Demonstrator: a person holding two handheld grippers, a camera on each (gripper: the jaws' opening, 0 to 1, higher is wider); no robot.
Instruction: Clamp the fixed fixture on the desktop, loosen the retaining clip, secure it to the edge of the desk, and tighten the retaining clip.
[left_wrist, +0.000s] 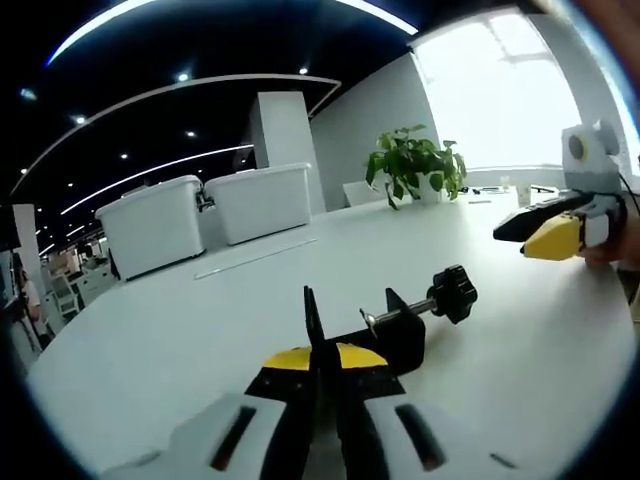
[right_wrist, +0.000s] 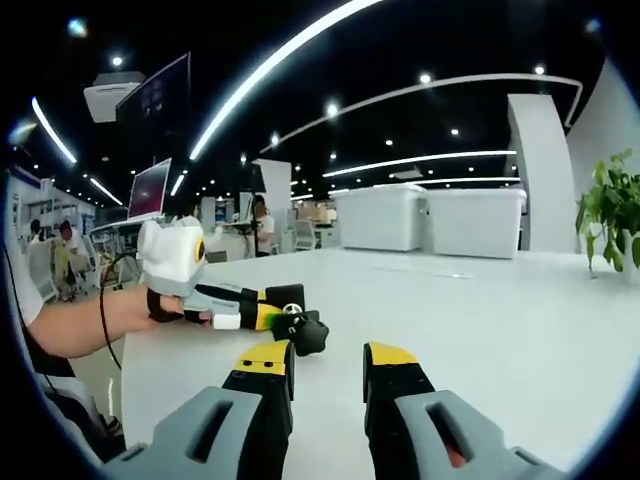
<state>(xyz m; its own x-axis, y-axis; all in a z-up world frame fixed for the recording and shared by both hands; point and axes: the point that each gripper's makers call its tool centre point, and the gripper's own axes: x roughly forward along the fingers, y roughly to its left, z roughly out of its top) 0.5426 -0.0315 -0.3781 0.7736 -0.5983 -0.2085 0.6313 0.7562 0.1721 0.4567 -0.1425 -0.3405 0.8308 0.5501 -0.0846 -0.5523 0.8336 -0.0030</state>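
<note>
Two grippers, one clamp between them. In the left gripper view the left gripper has its jaws drawn together on the flat black plate of the fixture, which rests on the white desktop just ahead of the tips, at about 1 o'clock from them. From the black body the threaded screw runs out toward 2 o'clock and ends in the black knob, so the long axis of the retaining clip points away from the left gripper and toward the right side of the view. There, at 3 o'clock and well apart from the knob, the right gripper hangs above the desk.

In the right gripper view the right gripper has its jaws apart with nothing between them; the knob sits at 11 o'clock just beyond the left jaw tip, with the left gripper behind it. Judging from this, the free right gripper is the one placed to take the knob, coming in along the screw's axis to loosen it
</note>
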